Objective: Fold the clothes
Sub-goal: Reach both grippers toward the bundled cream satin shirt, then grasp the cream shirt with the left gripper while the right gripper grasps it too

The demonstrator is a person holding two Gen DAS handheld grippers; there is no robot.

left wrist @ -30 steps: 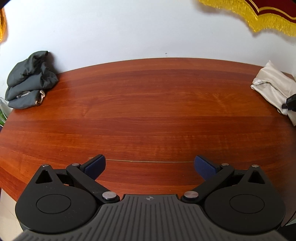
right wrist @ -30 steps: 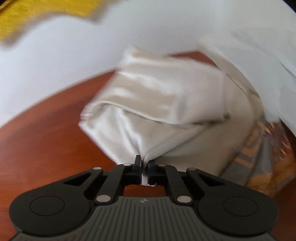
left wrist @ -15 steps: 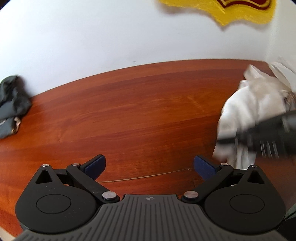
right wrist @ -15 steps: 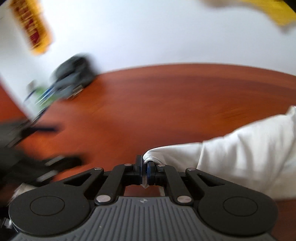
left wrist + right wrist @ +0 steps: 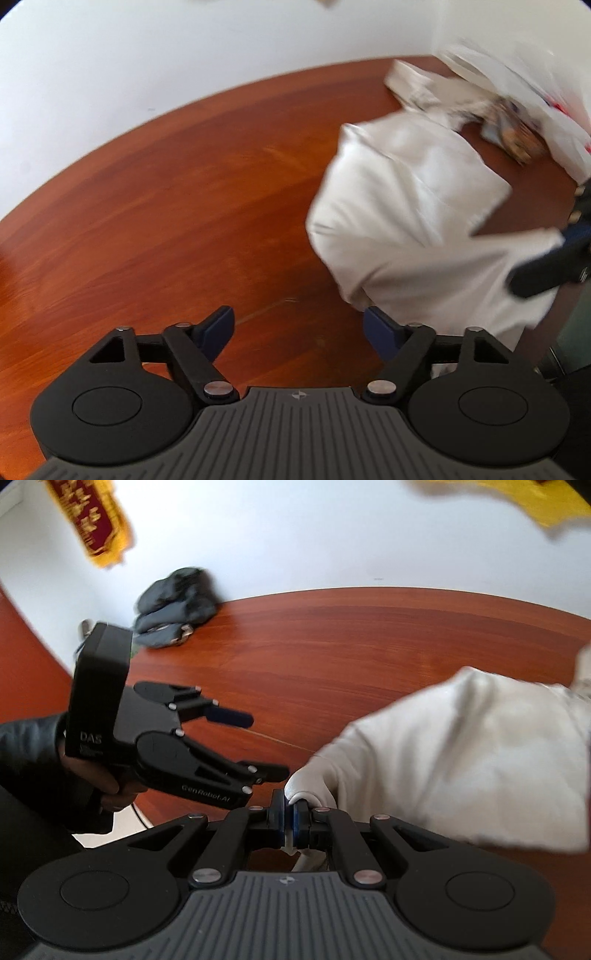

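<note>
White garment (image 5: 461, 760) is out on the wooden table (image 5: 184, 206) now, dragged in from the right-side heap since a second ago. Right gripper (image 5: 290, 818) is clamped on its edge; left gripper (image 5: 299, 328) is spread wide, holding nothing. The heap (image 5: 491, 92) is blurred. One dark bundle (image 5: 173, 607) sits far back.

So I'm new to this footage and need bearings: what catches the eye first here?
The white garment sprawled over the right side of the reddish wooden table, a fold pinched in the shut right gripper. Close beside it, the left gripper hovers open and empty. A dark bundle of clothes sits at the far edge by the wall.
</note>
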